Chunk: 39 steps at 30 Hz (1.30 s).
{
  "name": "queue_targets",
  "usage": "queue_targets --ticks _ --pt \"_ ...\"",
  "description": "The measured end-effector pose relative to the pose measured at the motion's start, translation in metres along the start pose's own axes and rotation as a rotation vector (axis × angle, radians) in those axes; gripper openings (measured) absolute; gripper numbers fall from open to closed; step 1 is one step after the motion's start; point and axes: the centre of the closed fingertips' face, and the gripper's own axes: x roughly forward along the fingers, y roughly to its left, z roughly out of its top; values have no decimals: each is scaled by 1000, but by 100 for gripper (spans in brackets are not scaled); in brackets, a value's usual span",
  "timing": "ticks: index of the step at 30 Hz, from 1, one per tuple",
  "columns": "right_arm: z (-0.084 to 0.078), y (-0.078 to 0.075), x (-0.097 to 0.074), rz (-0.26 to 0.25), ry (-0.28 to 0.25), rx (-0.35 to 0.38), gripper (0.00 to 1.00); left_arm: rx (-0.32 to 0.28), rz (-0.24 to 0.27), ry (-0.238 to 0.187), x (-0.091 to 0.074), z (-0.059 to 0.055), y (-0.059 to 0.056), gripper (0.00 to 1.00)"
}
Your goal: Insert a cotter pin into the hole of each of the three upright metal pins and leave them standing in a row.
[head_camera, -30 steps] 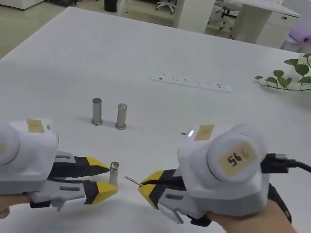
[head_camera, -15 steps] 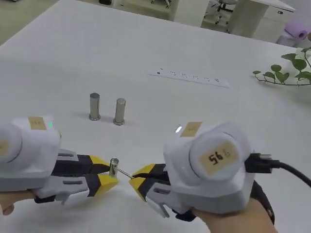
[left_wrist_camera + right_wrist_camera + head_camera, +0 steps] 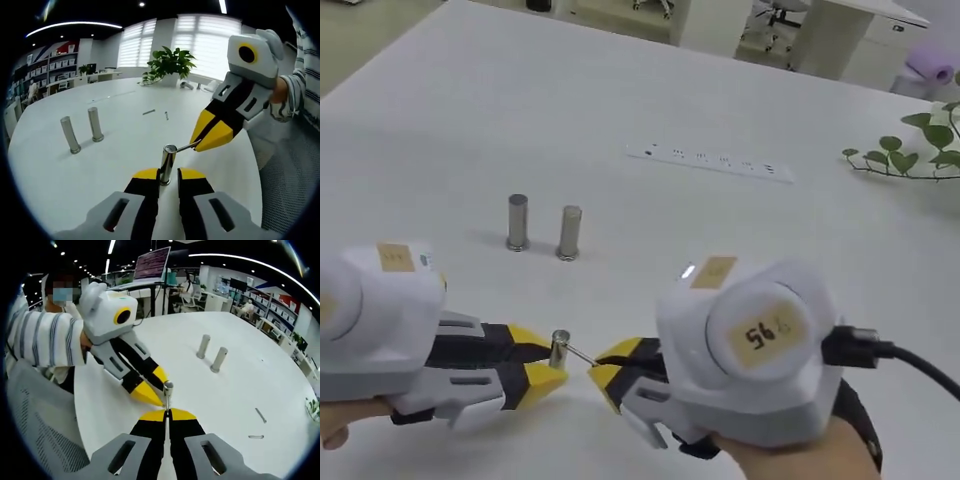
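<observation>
A short metal pin [image 3: 560,350] stands upright near the front edge of the white table, and my left gripper [image 3: 542,358] is shut on its lower part [image 3: 167,165]. My right gripper [image 3: 610,362] is shut on a thin cotter pin [image 3: 582,355]. The cotter pin's tip [image 3: 186,147] touches the metal pin just under its top [image 3: 168,387]. Whether it has entered the hole cannot be told. Two more metal pins [image 3: 518,222] [image 3: 570,233] stand side by side farther back. Both also appear in the left gripper view [image 3: 69,134] [image 3: 95,124].
Two loose cotter pins [image 3: 148,112] [image 3: 166,115] lie on the table beyond the work, as seen in the right gripper view [image 3: 260,415] [image 3: 255,436]. A white power strip [image 3: 710,162] lies farther back, with a leafy plant [image 3: 910,155] at the right edge.
My right gripper has moved left with the cotter pin, bringing its tip from a gap beside the metal pin up against the pin's top. The left gripper has kept its hold.
</observation>
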Motion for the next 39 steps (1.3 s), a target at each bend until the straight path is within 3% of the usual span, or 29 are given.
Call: queue_targets --ticks 7,12,19,29,39 --pt "0 -1 1 27 2 -33 2 -4 2 -11 -2 2 -2 12" --pt "1 -3 2 57 17 -114 2 -12 -4 -13 -2 2 -3 12" --pt "2 -2 5 104 16 -161 2 -26 4 -22 -2 2 0 8" --pt "4 0 9 133 7 -161 2 -43 -3 -29 -2 1 -2 8" --pt "9 4 16 129 -2 -138 3 -81 3 -47 -1 1 -6 8"
